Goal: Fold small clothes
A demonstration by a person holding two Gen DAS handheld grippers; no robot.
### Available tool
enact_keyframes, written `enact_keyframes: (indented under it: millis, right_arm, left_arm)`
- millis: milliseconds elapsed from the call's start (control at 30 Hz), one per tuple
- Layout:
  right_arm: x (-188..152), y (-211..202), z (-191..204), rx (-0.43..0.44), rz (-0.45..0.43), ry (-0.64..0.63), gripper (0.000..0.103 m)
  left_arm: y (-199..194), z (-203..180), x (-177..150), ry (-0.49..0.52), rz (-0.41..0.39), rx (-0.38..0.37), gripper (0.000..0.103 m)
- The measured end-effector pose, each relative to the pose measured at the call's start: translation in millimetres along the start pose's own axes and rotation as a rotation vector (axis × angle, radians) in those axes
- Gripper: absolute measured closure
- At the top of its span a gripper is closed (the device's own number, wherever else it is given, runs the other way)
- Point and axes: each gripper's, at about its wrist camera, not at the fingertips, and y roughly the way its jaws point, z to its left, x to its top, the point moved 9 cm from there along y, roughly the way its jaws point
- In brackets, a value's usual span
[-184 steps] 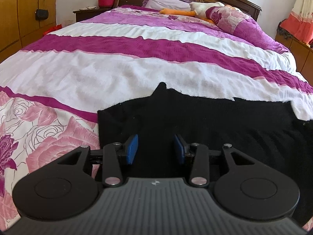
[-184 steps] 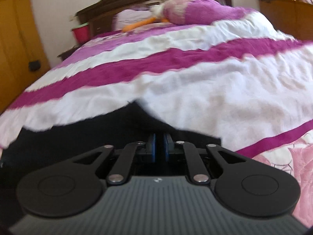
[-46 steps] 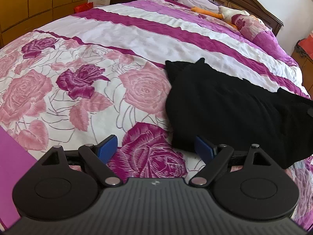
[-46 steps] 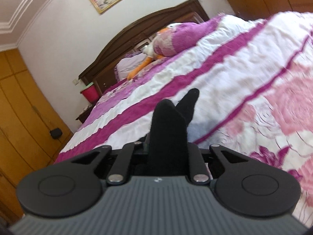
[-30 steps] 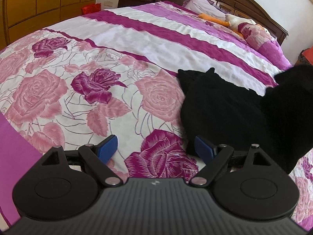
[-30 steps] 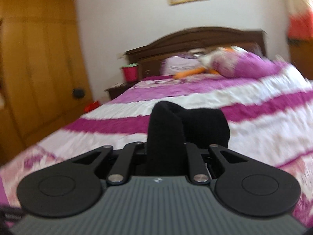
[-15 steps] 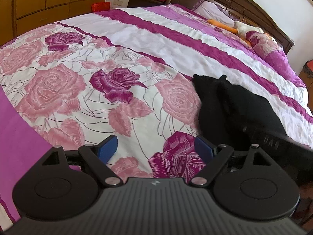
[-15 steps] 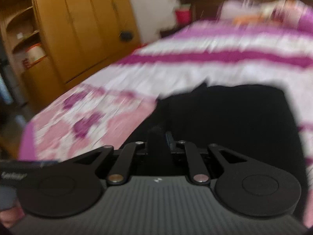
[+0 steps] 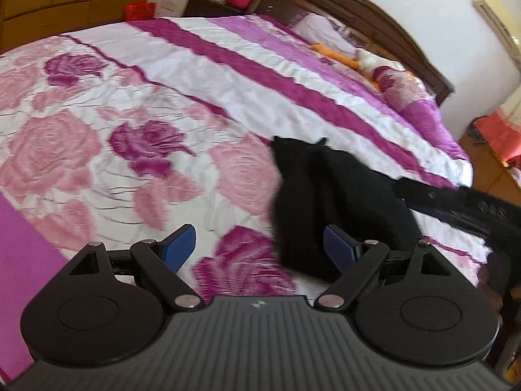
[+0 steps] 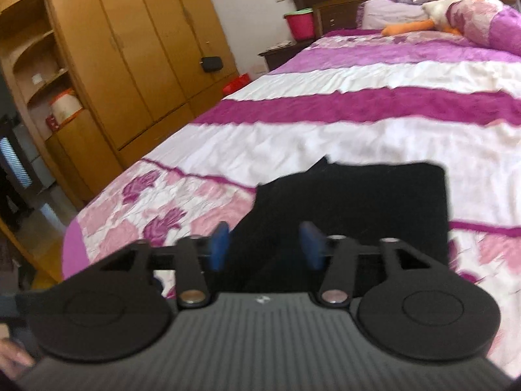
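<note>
1. Landmark: the black garment [image 9: 329, 195] lies folded on the floral bedspread [image 9: 97, 150], on the rose-printed part near the foot of the bed, just short of the magenta and white stripes.
2. Right gripper [image 10: 265, 244]: its jaws have just been opening. The blue pads stand apart, with the near edge of the black garment [image 10: 358, 208] between them but not pressed. The cloth is released.
3. Left gripper [image 9: 259, 247]: jaws spread wide, nothing held. Bare bedspread lies between the pads; the right pad sits just in front of the garment's near left corner.
4. Key relation: seen from the left wrist, the garment's long axis runs away from the gripper toward the striped part. Its left edge lies just right of the gripper's centre line.
5. Judgement: both grippers are near the garment's near edge. The right is directly over it; the left is offset to the garment's left. A further fold likely calls for a fresh grasp on that edge.
</note>
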Motion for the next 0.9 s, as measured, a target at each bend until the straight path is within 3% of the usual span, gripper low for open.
enact_keyframes:
  millis: [167, 333, 500, 633, 833, 900]
  right_arm:
    - [15, 20, -6, -0.078, 0.138, -0.015, 0.047]
    - [31, 46, 9, -0.096, 0.254, -0.031, 0.048]
    - [33, 89, 19, -0.167, 0.398, -0.048, 0.045]
    - [28, 116, 21, -0.231, 0.440, -0.092, 0.045]
    - [13, 145, 19, -0.322, 0.490, -0.191, 0.045]
    - [10, 150, 18, -0.329, 0.486, -0.224, 0.045]
  left_arm:
    - [7, -32, -2, 0.022, 0.003, -0.105, 0.015]
    - [17, -62, -4, 0.085, -0.009, -0.193, 0.016]
    - [28, -81, -10, 0.098, 0.008, -0.289, 0.024]
    - [41, -80, -17, 0.071, 0.033, -0.294, 0.035]
    - [55, -71, -24, 0.034, 0.060, -0.270, 0.036]
    - [57, -72, -26, 0.037, 0.066, -0.274, 0.043]
